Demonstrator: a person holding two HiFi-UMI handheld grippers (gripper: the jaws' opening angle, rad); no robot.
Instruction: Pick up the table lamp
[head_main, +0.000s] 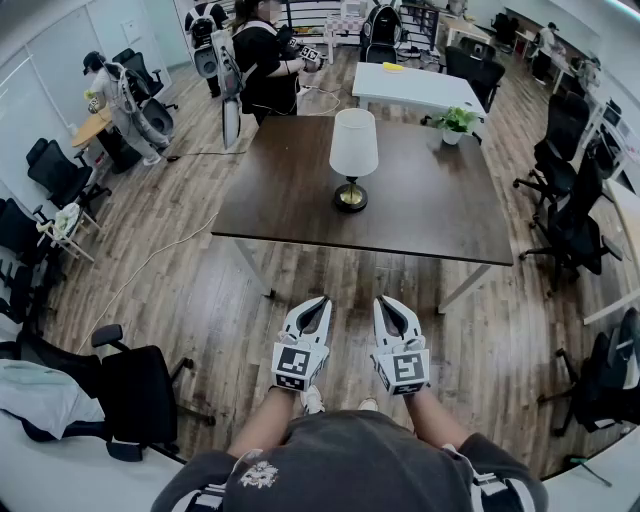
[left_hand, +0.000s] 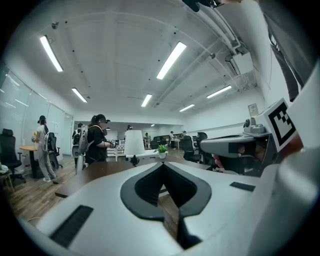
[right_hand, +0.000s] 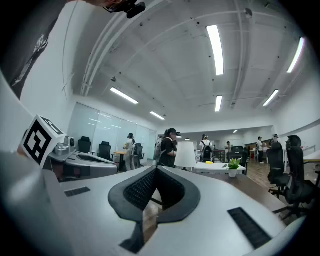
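The table lamp (head_main: 354, 150) has a white shade and a dark round base with a brass ring. It stands upright near the middle of a dark brown table (head_main: 430, 215). In the left gripper view the lamp (left_hand: 134, 143) is small and far off, as it is in the right gripper view, where the lamp (right_hand: 185, 154) shows just right of the jaws. My left gripper (head_main: 318, 303) and right gripper (head_main: 385, 303) are side by side over the wooden floor, short of the table's near edge and pointing level toward it. Both are shut and hold nothing.
A small potted plant (head_main: 456, 122) sits at the table's far right corner, with a white table (head_main: 415, 87) behind it. Black office chairs (head_main: 570, 215) stand to the right and another chair (head_main: 135, 390) at the near left. A person (head_main: 262, 60) stands by the table's far left corner.
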